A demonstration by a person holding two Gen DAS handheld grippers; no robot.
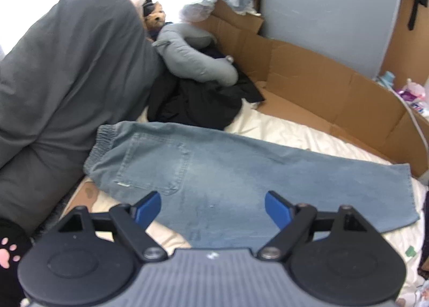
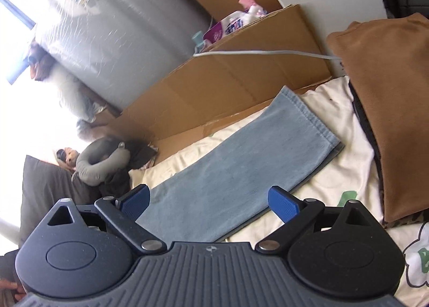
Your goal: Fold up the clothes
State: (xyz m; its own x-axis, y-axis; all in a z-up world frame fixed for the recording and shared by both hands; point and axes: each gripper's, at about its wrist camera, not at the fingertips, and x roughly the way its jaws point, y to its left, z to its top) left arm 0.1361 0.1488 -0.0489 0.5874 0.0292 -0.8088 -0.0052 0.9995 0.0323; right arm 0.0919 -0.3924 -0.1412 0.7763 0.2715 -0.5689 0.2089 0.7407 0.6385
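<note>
Here the jeans [image 1: 214, 167] lie flat on the bed [image 1: 295, 132], on its cream sheet. They are of pale blue denim, faded and a little worn. They look folded lengthwise, one leg on top of the other, so that they make one long band. The elastic waist [image 1: 103, 143] is gathered in small pleats and lies at the head end of the bed, touching the grey pillow [image 1: 67, 71]. A back pocket [image 1: 155, 162] faces up, with a small light mark near its lower corner. The cloth is mostly smooth, with a few soft wrinkles near the middle. In the right wrist view the hem [image 2: 313, 116] is seen at the other end; its stitched edge is straight, and the darker edge of the lower leg shows beneath it. The hem lies near the cardboard [image 2: 228, 84] that stands along the far edge of the bed, and near a brown garment [image 2: 388, 92].

The left gripper [image 1: 213, 206] hangs above the seat part of the jeans, its blue pads spread wide, with nothing between them. The right gripper [image 2: 209, 201] hangs above the leg part, its jaws also spread wide and empty.

Beyond the waist lie dark clothes [image 1: 195, 103] and a grey neck pillow [image 1: 193, 60].
</note>
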